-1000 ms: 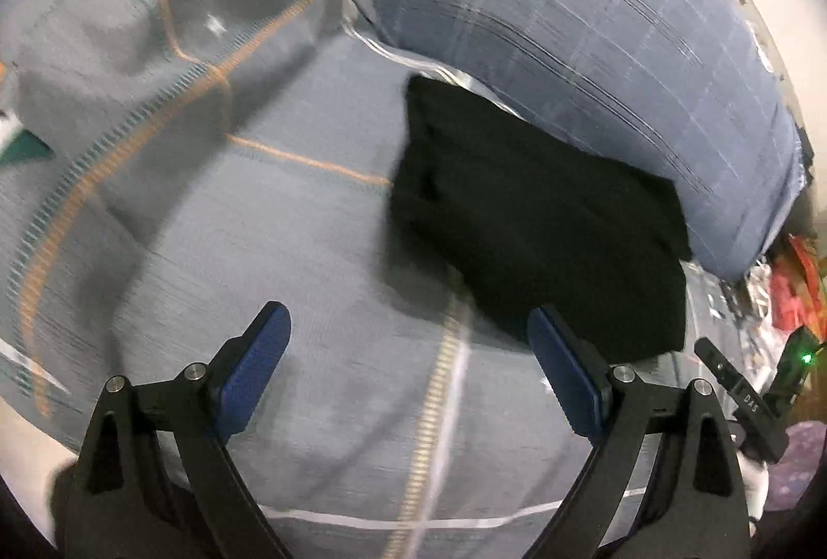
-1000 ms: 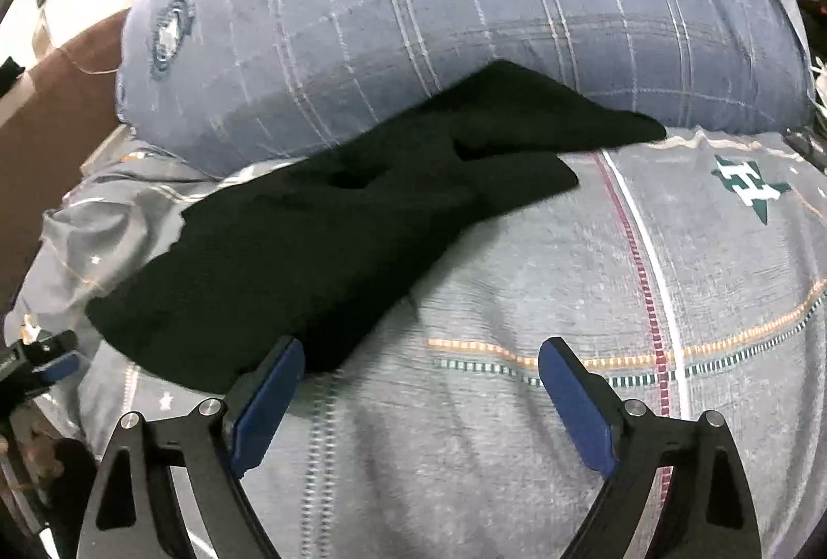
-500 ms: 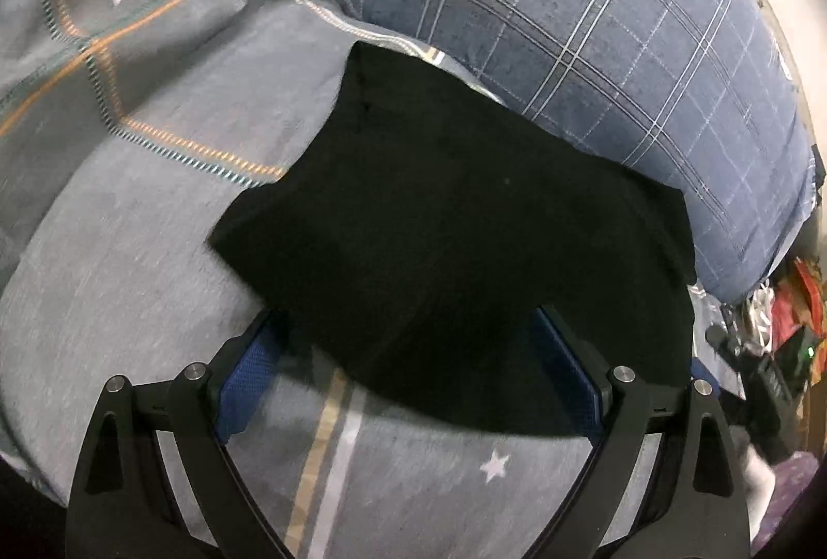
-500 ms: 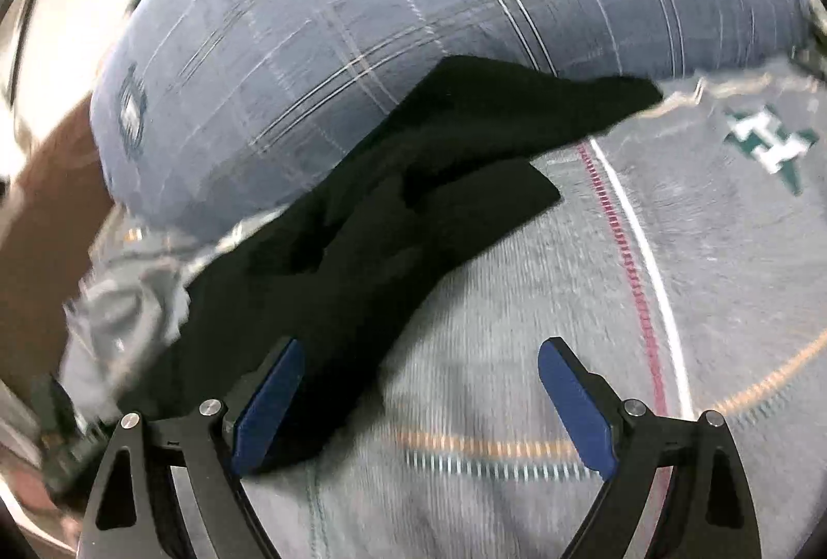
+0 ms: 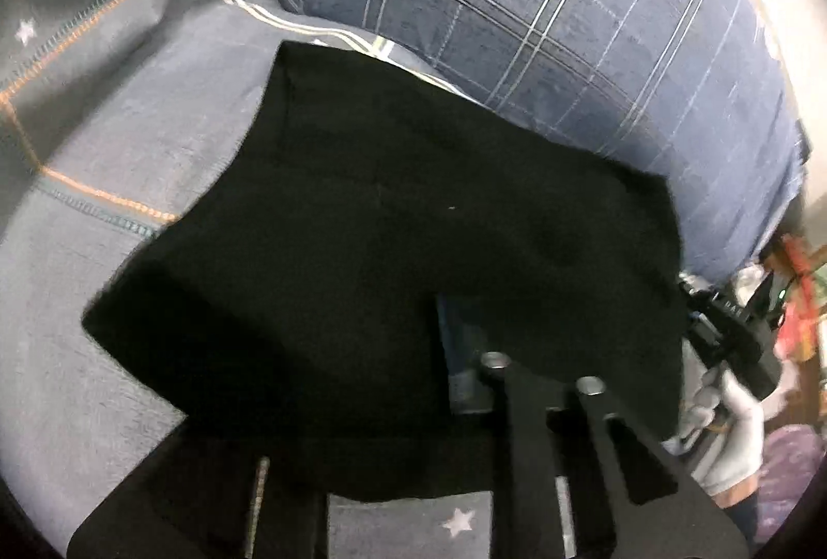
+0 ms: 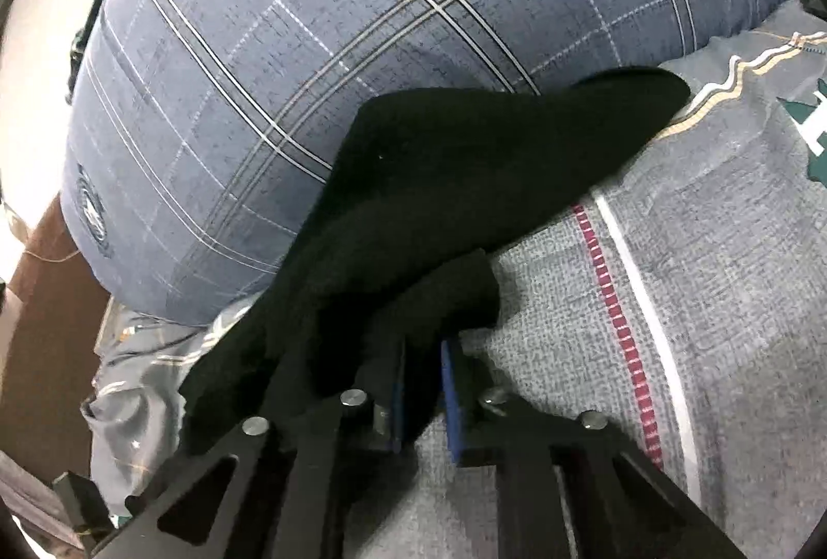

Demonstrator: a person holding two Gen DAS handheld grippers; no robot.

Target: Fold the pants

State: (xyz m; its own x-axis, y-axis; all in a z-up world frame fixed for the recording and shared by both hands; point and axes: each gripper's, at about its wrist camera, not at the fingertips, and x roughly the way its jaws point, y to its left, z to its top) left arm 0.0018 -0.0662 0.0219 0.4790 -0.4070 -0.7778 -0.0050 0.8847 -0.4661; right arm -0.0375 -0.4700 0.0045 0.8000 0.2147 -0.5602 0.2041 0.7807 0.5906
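1 black pants (image 6: 439, 207), apparently pinched by 2 grippers (image 6: 421, 396)

Bed with grey woven cover (image 6: 723, 300), striped and star-printed. On it: black fabric pants (image 5: 413, 223), spread flat, far edge against the big blue plaid pillow (image 6: 362, 42) at the head.
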